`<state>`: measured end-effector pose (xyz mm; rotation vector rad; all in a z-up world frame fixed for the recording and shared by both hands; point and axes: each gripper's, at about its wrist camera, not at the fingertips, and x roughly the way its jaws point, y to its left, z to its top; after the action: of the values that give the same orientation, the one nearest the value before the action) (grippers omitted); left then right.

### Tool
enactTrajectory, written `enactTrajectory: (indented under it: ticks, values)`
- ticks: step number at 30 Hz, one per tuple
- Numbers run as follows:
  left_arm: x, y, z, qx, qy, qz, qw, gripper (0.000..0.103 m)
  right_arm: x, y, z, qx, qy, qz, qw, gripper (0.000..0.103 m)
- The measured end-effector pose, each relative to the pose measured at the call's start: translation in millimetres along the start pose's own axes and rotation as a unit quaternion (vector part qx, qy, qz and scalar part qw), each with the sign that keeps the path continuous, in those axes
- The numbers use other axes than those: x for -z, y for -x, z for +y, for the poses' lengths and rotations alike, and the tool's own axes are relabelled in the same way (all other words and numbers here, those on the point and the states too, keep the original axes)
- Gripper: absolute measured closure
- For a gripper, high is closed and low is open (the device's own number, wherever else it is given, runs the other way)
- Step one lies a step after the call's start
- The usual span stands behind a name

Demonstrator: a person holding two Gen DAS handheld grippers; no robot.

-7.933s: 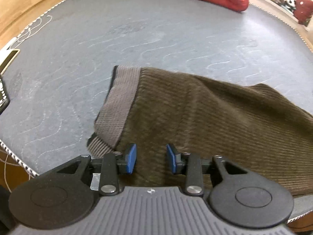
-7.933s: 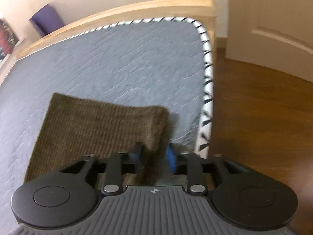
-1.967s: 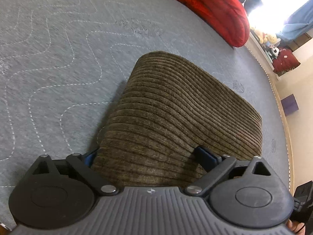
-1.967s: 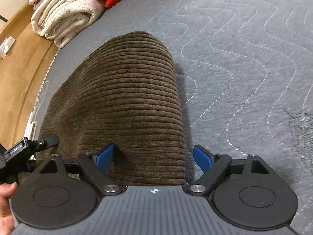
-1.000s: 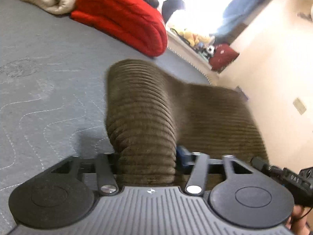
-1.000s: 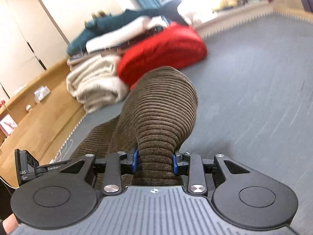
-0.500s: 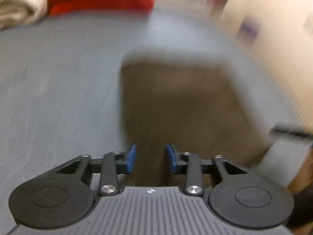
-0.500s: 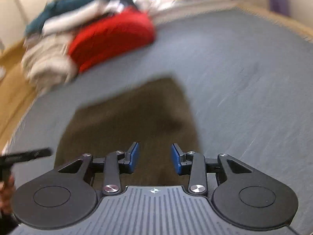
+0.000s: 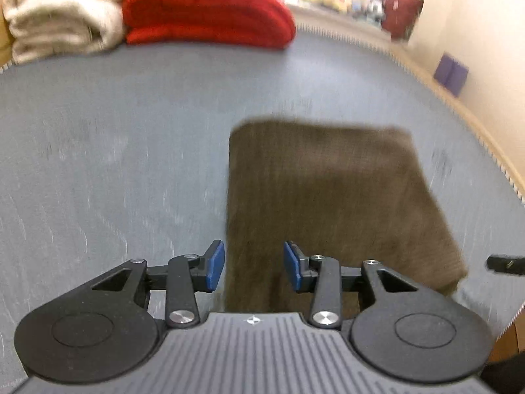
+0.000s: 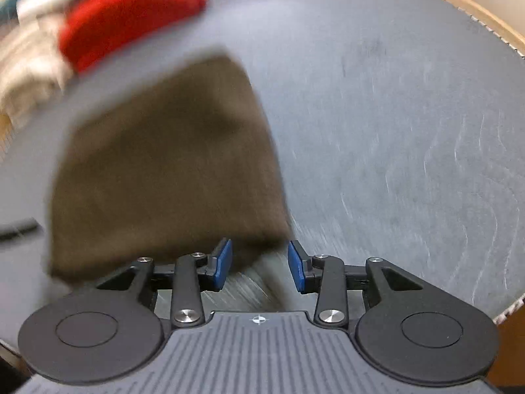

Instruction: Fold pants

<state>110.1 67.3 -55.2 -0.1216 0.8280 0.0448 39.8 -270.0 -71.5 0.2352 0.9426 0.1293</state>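
Left wrist view showed your left gripper [image 9: 254,266] over the near edge of the pants [image 9: 331,197], its jaws parting with the cloth below them, not pinched. The pants lay flat on the grey mattress [image 9: 115,151] as a compact brown rectangle, so the fold looked laid down. Your right gripper [image 10: 260,265] stood with its jaws apart at the other near corner, holding nothing, likely because you had let go.

Both wrist views down onto pants [image 9: 331,193]

brown pants [image 9: 331,197], grey mattress [image 9: 115,131], red blanket [image 9: 206,10]
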Motion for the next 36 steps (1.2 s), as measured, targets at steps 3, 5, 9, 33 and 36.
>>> enactTrajectory:
  ticks: [3,5,9,33,36]
  values:
    - [-7,12,-9,0.010,0.000,-0.052,0.9986,0.059,-26,35,15,-0.026,0.023,-0.068,0.997,0.063]
    - [-9,14,-18,0.014,-0.011,-0.077,0.9969,0.059,-43,58,26,-0.050,0.055,-0.110,0.991,0.057]
    - [-12,2,-38,0.002,-0.026,-0.093,0.9953,0.069,-60,86,38,-0.068,0.143,-0.188,0.969,0.041]
    - [-66,-151,-62,-0.138,-0.084,0.076,0.9840,0.074,-109,22,-5,-0.052,-0.013,-0.149,0.987,0.043]
    - [-85,-153,-88,-0.204,-0.099,0.075,0.9710,0.075,-113,21,-19,-0.033,-0.045,-0.140,0.989,0.043]
